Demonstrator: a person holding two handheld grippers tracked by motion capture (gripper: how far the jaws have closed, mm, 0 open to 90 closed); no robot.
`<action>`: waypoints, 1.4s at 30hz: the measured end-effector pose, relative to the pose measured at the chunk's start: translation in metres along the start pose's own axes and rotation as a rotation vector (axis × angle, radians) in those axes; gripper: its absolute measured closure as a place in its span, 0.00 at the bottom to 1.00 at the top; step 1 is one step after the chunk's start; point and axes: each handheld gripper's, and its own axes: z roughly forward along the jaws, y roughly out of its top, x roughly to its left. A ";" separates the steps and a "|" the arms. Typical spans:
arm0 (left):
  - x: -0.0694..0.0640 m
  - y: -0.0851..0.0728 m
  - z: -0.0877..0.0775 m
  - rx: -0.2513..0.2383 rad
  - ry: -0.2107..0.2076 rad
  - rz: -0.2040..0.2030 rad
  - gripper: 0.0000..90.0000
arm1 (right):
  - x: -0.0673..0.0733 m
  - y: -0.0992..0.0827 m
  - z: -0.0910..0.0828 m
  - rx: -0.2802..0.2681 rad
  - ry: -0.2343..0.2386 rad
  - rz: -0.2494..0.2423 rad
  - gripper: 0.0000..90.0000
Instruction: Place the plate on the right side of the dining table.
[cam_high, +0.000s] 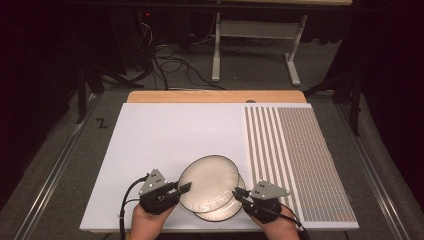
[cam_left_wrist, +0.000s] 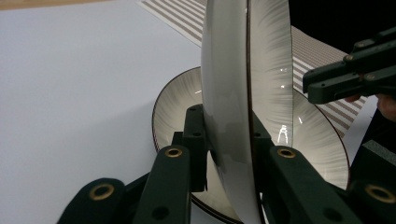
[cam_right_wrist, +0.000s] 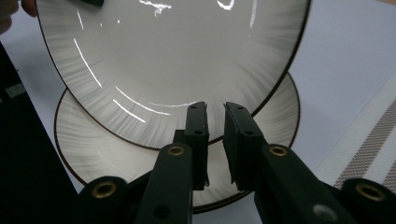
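Two cream plates with dark rims lie near the front of the white mat (cam_high: 160, 135). The upper plate (cam_high: 207, 181) is raised and tilted over the lower plate (cam_high: 227, 212). My left gripper (cam_high: 184, 188) is shut on the upper plate's left rim. In the left gripper view its jaws pinch that upper plate (cam_left_wrist: 233, 84) edge-on, with the lower plate (cam_left_wrist: 175, 105) behind. My right gripper (cam_high: 239, 194) sits at the plates' right side, jaws almost together with nothing between them. In the right gripper view the jaws point at the upper plate (cam_right_wrist: 173, 56), above the lower plate (cam_right_wrist: 93, 144). The right gripper (cam_left_wrist: 313, 81) also shows in the left gripper view.
A striped and dotted pattern (cam_high: 300, 150) covers the right part of the mat. The wooden table edge (cam_high: 215, 96) runs along the back. Beyond it are floor cables (cam_high: 170, 60) and a white desk frame (cam_high: 255, 35).
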 end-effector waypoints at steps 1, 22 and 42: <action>-0.001 0.000 0.000 -0.006 -0.002 0.004 0.86 | -0.002 0.001 -0.003 -0.009 -0.001 0.009 0.85; -0.004 0.000 -0.001 -0.016 0.006 0.051 0.86 | -0.025 -0.002 -0.055 -0.140 -0.076 0.064 0.31; -0.005 0.000 -0.001 -0.022 0.006 0.064 0.86 | -0.028 -0.007 -0.054 -0.182 -0.114 0.089 0.01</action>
